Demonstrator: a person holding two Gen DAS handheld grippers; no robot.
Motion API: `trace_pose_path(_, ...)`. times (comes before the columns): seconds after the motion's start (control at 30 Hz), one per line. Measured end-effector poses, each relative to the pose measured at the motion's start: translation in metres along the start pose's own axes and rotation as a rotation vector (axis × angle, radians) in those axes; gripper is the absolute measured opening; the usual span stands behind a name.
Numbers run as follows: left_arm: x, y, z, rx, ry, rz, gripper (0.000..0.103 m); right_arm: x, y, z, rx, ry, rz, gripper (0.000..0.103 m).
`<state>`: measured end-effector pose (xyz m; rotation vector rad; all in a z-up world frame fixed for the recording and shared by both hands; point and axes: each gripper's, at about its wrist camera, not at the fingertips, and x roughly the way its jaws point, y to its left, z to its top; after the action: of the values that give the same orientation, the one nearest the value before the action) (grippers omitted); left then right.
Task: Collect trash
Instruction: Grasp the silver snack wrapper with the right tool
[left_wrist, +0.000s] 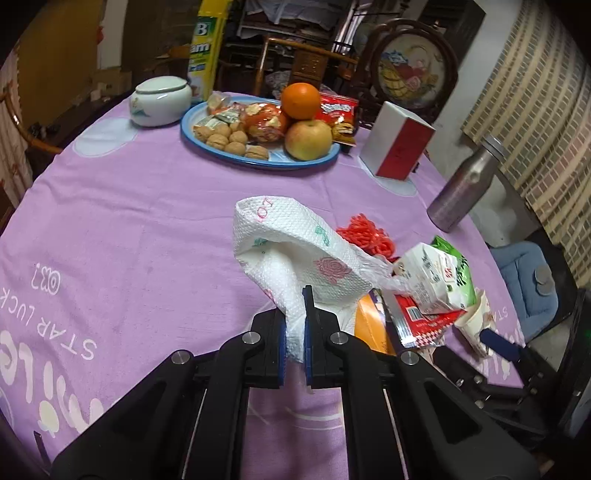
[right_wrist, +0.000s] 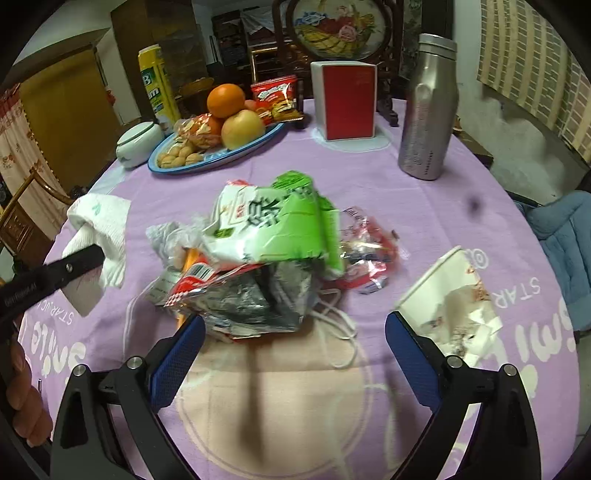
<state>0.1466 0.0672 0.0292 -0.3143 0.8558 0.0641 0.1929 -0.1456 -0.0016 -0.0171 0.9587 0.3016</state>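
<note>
Blue plate (left_wrist: 192, 127) of walnuts (left_wrist: 225, 140), apple (left_wrist: 308, 139), orange (left_wrist: 300, 100)

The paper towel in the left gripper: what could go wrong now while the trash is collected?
1. The paper towel is pinched only at a lower corner by the left gripper; the loose part may snag the pile of wrappers.
2. The right gripper is open beside the paper cup, which lies on its side; a sweep could push it off the table.
</note>
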Motion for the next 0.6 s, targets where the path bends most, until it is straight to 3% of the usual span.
trace_pose_path(0.27,0.002,-0.004,-0.003,0.01,0.008,0.004,0.008,0.019,-0.021,0.003,0.156,0.038,0.058,0.069)
trace_pose_path(0.43,0.004,-0.005,-0.003,0.02,0.008,0.009,0.008,0.046,-0.016,0.005,0.212,0.124,0.133,0.022)
trace_pose_path(0.57,0.01,-0.002,-0.004,0.008,0.028,0.01,0.008,0.038,-0.006,0.002,0.208,0.111,0.159,0.011)
trace_pose_path(0.6,0.011,-0.002,-0.004,0.005,0.031,0.01,0.008,0.032,-0.004,0.001,0.197,0.094,0.163,0.004)
